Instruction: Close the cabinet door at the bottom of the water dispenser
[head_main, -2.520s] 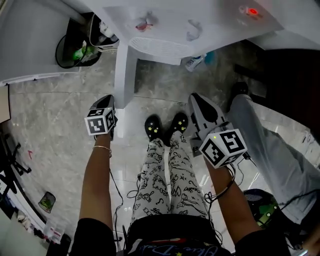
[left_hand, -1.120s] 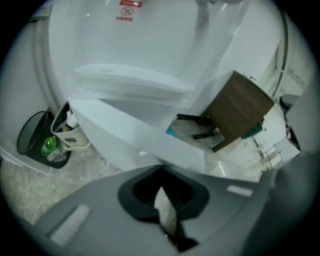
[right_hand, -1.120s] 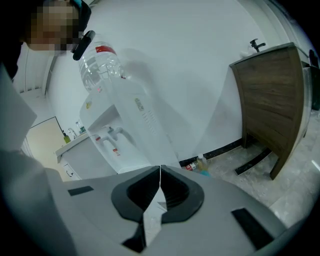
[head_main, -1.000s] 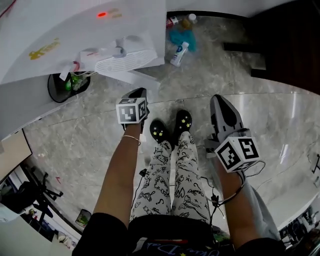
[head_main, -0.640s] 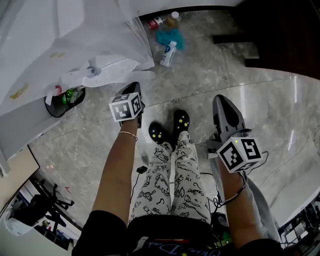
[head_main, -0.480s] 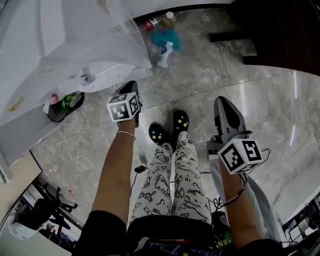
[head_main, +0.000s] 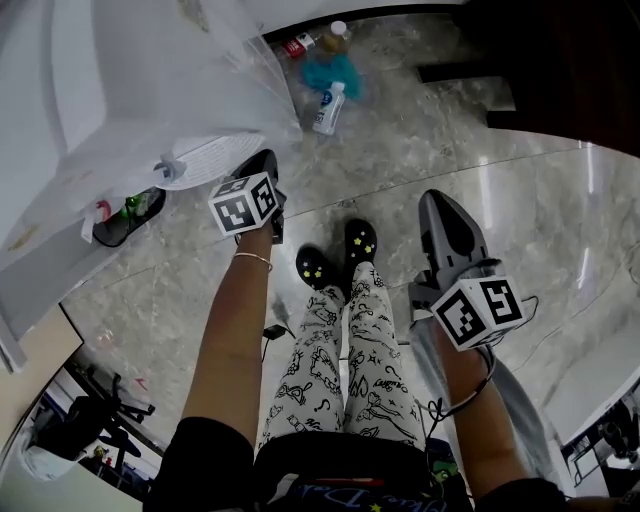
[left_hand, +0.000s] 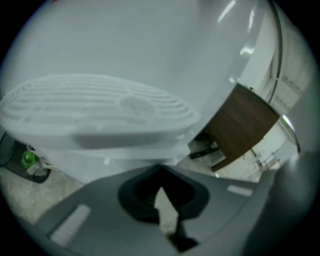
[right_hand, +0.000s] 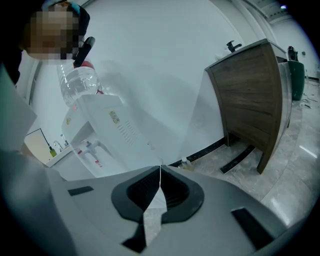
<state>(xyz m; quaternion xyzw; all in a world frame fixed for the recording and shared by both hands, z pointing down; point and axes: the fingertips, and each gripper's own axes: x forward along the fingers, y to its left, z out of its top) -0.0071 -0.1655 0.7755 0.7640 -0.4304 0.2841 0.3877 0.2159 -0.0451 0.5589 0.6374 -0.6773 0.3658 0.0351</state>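
Left gripper: the two dark jaw tips are pressed together, with nothing between them. Right gripper is the same, tips meeting in a thin seam and empty.

The left one points straight at the white ribbed plastic drip tray, which fills most of its view. From the head view its nose sits just beside the tray's edge; I can't tell whether they touch. That tray sticks out of the front of the tall white water dispenser, which takes up the upper left of the head view. Below the tray there's a plain white panel, and I honestly can't make out the cabinet door at the bottom, or whether it's open or shut.

The right gripper is held well apart from the machine, out over the grey marble floor on the other side of the person's black shoes with yellow dots. Its view takes in the whole dispenser side-on with a clear water bottle on top, and a brown wooden cabinet off to the right.

A round black bin with something green inside stands by the dispenser's base, and a few small bottles lie on the floor beyond it.
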